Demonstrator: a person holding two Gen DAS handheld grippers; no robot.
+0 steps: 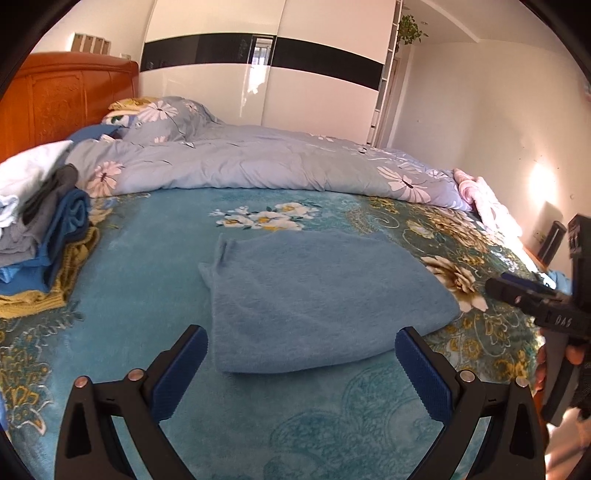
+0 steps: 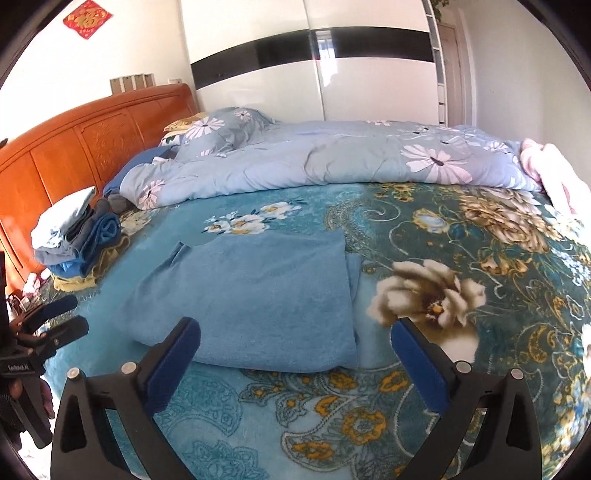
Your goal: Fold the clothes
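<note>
A soft blue folded towel [image 1: 317,295] lies flat on the flowery teal bed blanket [image 1: 147,295]. The left gripper [image 1: 301,365] and right gripper [image 2: 295,354] hover just before it, fingers spread wide, pinching nothing.

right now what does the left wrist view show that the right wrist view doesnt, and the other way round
Only the left wrist view: a potted plant high on the shelf by the wardrobe, and the right claw seen from outside at the right edge.

Only the right wrist view: a red paper decoration on the wall, and the left claw at the left edge.

Both: the folded blue garment flat on the floral blanket, the stack of folded clothes, the rumpled duvet, the wooden headboard, and each camera's own claw open and empty.
</note>
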